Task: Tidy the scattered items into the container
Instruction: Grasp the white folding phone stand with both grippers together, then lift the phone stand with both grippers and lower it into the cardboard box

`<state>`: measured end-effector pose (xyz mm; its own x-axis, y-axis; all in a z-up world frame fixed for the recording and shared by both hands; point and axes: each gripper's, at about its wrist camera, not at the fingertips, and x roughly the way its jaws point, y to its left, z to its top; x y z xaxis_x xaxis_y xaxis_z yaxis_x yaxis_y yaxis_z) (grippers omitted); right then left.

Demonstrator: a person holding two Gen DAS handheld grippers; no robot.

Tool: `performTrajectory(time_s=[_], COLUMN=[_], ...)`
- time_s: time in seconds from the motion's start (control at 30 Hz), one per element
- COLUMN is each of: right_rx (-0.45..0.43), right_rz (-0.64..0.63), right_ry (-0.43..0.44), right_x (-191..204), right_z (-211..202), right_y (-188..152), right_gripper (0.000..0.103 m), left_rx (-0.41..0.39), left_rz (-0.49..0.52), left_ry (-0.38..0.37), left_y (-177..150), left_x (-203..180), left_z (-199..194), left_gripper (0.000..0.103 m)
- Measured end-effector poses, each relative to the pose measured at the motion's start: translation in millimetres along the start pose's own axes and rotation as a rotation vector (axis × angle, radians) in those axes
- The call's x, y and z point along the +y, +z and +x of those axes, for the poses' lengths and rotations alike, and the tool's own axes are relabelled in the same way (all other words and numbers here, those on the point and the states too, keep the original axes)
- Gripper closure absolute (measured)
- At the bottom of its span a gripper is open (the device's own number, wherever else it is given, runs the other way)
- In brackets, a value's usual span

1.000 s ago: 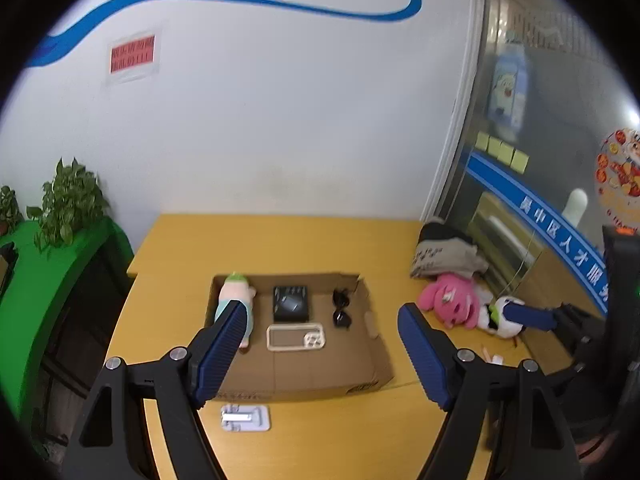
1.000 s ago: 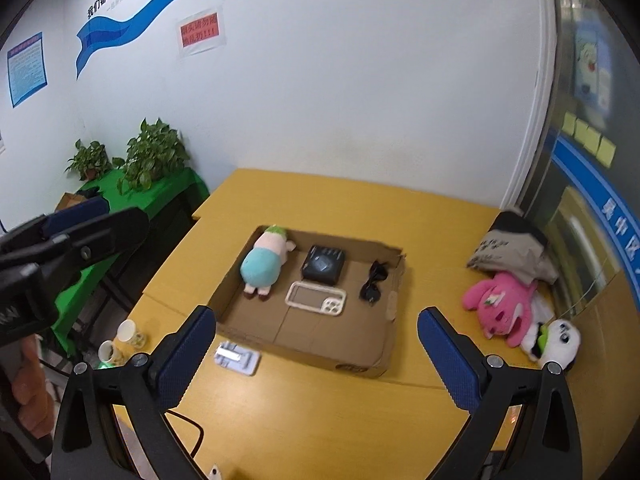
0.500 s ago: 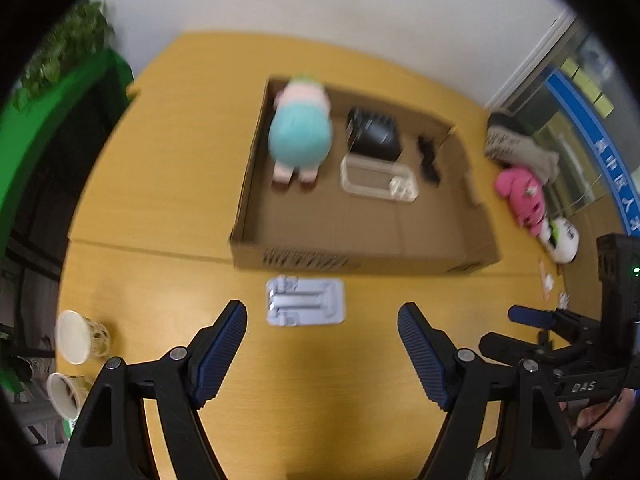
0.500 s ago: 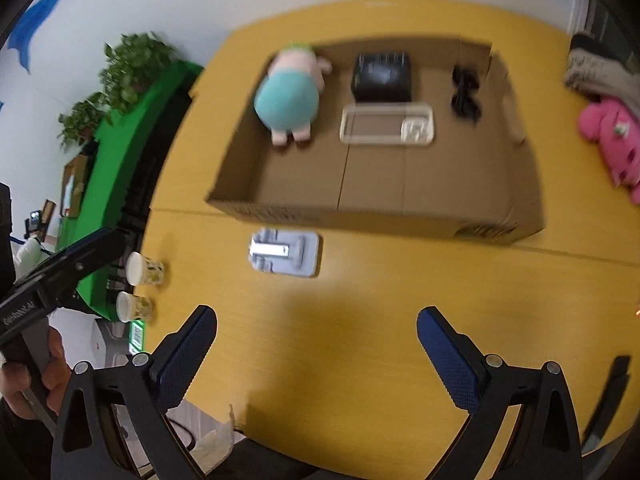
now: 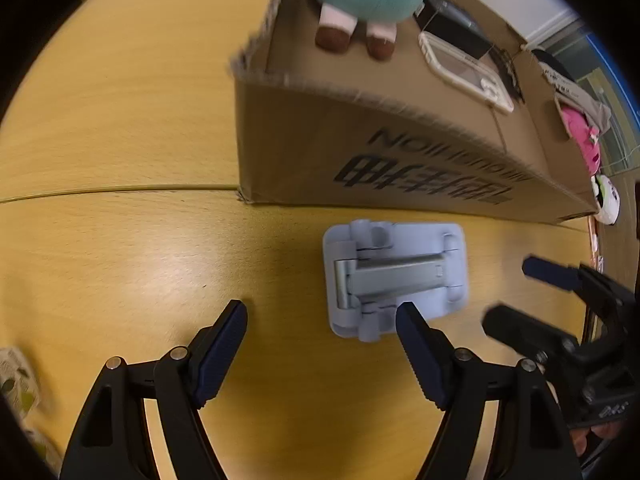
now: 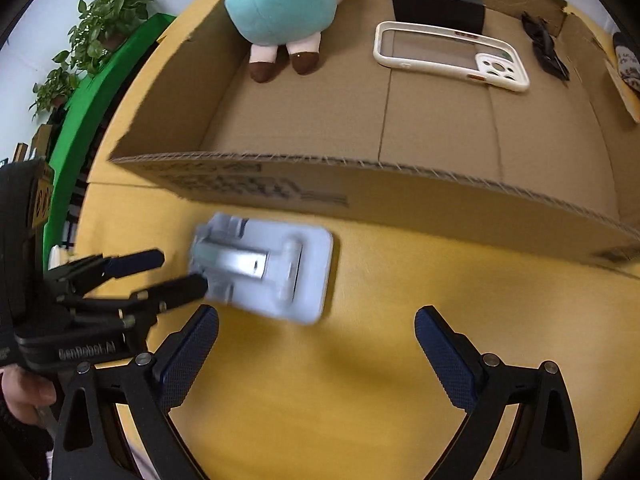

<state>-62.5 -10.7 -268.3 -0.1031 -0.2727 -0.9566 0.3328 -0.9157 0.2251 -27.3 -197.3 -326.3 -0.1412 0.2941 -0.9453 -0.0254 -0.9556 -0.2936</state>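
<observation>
Yellow wooden tabletop [image 5: 120, 260] carries the flat pale-grey folding phone stand [image 5: 396, 278], which lies outside, just beside the near wall of the brown cardboard box [image 6: 400, 184]. From my left gripper [image 5: 322, 322], empty with jaws spread, it sits at about 1 o'clock, long axis running 3-to-9, one fingertip at its near edge. My right gripper [image 6: 316, 326], also spread and empty, has it at 11 o'clock; I judge the left nearer, the box print is too blurred to read, and the left tool's body reads "GenRobot.AI".

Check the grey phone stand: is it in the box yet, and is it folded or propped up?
Out, folded. The phone stand lies flat on the table beside the cardboard box, its arm collapsed against the base.
</observation>
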Motion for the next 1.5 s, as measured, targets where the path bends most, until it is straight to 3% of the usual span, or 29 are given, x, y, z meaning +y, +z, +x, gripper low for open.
performTrajectory(time_s=[0.17, 0.33, 0.37, 0.4, 0.43, 0.47, 0.5, 0.57, 0.77, 1.03, 1.3, 1.5], right_rx=[0.026, 0.012, 0.005, -0.006, -0.009, -0.004, -0.003, -0.005, -0.031, -0.192, -0.418, -0.478], right_rz=[0.022, -0.073, -0.076, -0.071, -0.067, -0.063, -0.066, -0.070, -0.054, -0.058, -0.070, -0.037], right_ry=[0.007, -0.058, -0.060, -0.043, -0.021, -0.001, -0.003, -0.030, -0.001, 0.030, -0.013, -0.022], right_x=[-6, 3, 4, 5, 6, 10, 14, 20, 19, 36, 63, 43], right_z=[25, 26, 26, 24, 22, 22, 21, 19, -3, -109, -240, -276], right_y=[3, -5, -5, -4, -2, 0, 1, 0, -10, -18, 21, 57], right_gripper=[0.011, 0.014, 0.022, 0.036, 0.043, 0.060, 0.063, 0.063, 0.068, 0.068, 0.068, 0.068], left_rx=[-0.030, -0.041, -0.044, -0.046, -0.038, -0.020, -0.025, -0.035, -0.042, -0.184, -0.380, -0.411], left_rz=[0.068, 0.110, 0.117, 0.121, 0.115, 0.093, 0.091, 0.092, 0.071, 0.153, 0.233, 0.254], left_ry=[0.030, 0.046, 0.048, 0.033, -0.015, -0.049, -0.036, -0.020, -0.023, -0.009, -0.030, -0.047], left_y=[-1, -9, -10, -10, -9, -9, -9, -12, -19, -5, 42, 82], left_x=[-3, -1, -2, -3, -3, -3, -5, -6, -5, -51, -102, -129], left_z=[0, -2, -2, -2, -2, 0, -1, -1, -17, -123, -230, -237], left_gripper=[0.036, 0.039, 0.042, 0.059, 0.076, 0.076, 0.076, 0.076, 0.079, 0.079, 0.079, 0.079])
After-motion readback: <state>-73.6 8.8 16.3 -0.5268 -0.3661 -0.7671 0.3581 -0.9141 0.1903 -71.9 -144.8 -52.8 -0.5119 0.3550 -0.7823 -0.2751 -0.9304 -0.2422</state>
